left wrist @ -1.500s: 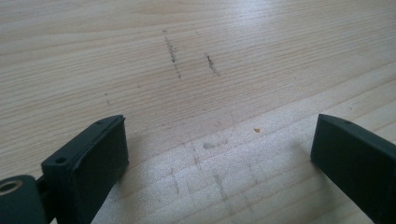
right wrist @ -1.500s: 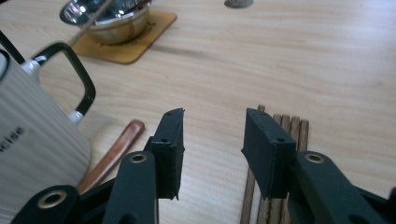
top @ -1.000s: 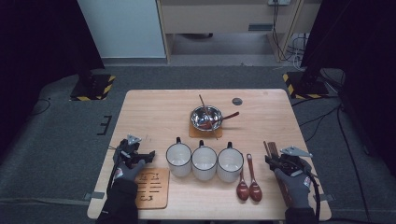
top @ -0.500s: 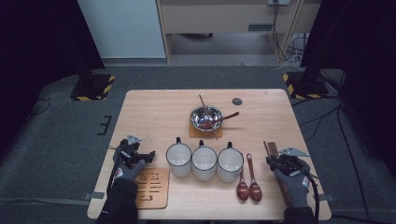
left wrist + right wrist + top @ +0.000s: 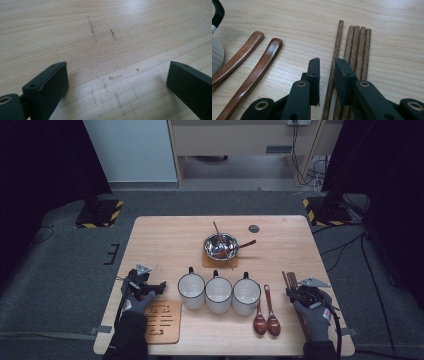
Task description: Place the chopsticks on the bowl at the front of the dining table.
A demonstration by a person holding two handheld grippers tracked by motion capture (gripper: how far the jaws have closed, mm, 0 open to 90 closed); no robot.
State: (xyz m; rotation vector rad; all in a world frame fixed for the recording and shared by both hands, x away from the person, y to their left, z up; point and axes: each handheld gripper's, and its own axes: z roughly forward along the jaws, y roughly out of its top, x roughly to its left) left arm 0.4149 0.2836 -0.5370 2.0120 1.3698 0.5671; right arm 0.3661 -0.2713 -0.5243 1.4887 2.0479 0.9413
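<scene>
Several brown wooden chopsticks (image 5: 289,280) (image 5: 358,50) lie side by side near the table's right front. My right gripper (image 5: 293,291) (image 5: 327,65) points down at their near ends. Its jaws have just been closing and straddle the leftmost chopstick (image 5: 338,37), with a thin gap still showing on that stick's left side. Two wooden spoons (image 5: 265,316) (image 5: 262,62) lie just left of it. My left gripper (image 5: 150,287) (image 5: 117,75) rests low over bare tabletop (image 5: 112,30) at the front left, open wide with nothing between its jaws.
Three white mugs (image 5: 219,292) stand in a row at the front middle. A steel bowl (image 5: 221,245) on a coaster holds a spoon and chopsticks. A carved wooden board (image 5: 162,321) lies by my left hand. A small dark disc (image 5: 254,228) lies farther back.
</scene>
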